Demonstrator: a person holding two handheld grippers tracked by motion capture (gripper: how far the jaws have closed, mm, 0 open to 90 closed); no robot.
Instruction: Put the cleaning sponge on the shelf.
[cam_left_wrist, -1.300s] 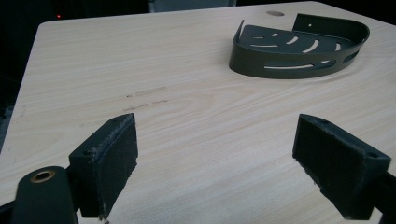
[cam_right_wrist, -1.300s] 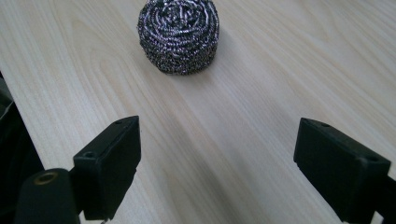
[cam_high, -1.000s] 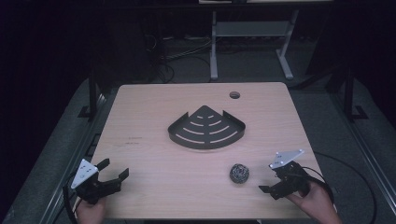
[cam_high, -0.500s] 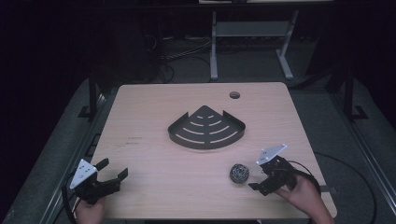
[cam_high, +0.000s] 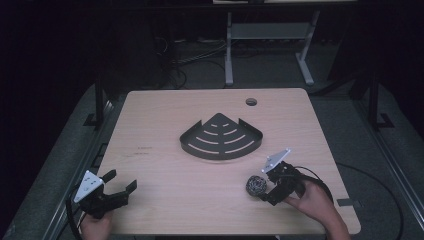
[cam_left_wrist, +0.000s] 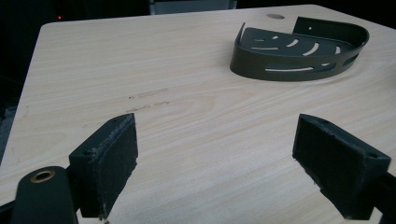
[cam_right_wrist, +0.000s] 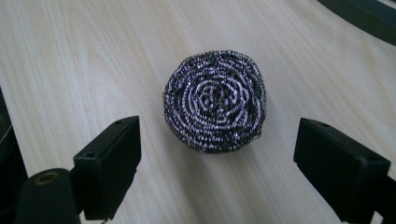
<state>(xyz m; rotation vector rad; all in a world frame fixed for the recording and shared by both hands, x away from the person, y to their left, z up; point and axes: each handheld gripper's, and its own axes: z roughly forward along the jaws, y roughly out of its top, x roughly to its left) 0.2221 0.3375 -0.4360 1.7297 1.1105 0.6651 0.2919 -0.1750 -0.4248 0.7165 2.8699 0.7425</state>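
A round steel-wool scourer (cam_high: 256, 185) (cam_right_wrist: 215, 101) lies on the wooden table (cam_high: 165, 125) toward the front right. My right gripper (cam_high: 265, 186) (cam_right_wrist: 217, 175) is open and sits just right of the scourer, its jaws spread wider than the scourer and apart from it. A black quarter-round slotted shelf basket (cam_high: 221, 138) (cam_left_wrist: 299, 49) rests at the table's middle. My left gripper (cam_high: 120, 186) (cam_left_wrist: 229, 172) is open near the front left corner, with only bare table between its jaws.
A round cable hole (cam_high: 251, 102) pierces the table at the back right. Faint scuff marks (cam_high: 143, 151) (cam_left_wrist: 148, 93) show left of the basket. Beyond the table, a white metal stand (cam_high: 265, 45) and cables sit on the dark floor.
My right gripper has moved left and forward along the table until the scourer lies just ahead of its open jaws. The left gripper has barely shifted.
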